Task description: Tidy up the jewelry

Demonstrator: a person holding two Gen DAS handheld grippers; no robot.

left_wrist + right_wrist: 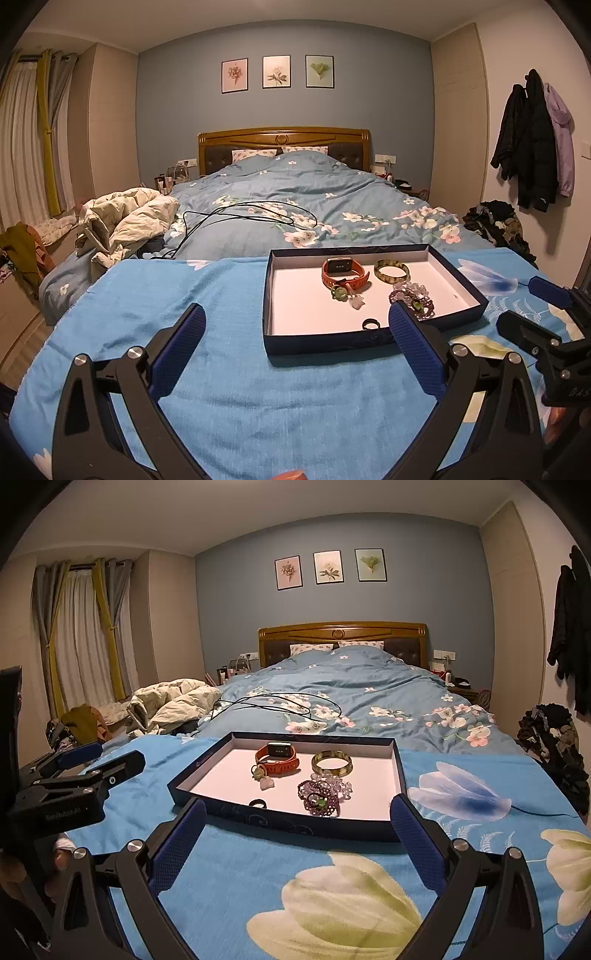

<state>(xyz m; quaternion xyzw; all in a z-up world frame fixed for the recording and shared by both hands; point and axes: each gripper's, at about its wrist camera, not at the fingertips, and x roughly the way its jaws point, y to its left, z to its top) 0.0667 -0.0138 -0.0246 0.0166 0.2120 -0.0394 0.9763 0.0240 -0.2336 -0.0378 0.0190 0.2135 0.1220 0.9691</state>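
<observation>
Left gripper and right gripper: jaws spread wide, nothing held — both hover over the blue floral sheet. The tray holds the orange watch, bangle, bead bracelets and dark ring.

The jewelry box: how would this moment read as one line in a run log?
left gripper: open, empty | right gripper: open, empty | box: on blue cloth, holds watch, bangle, bead bracelets, ring | nothing held
</observation>
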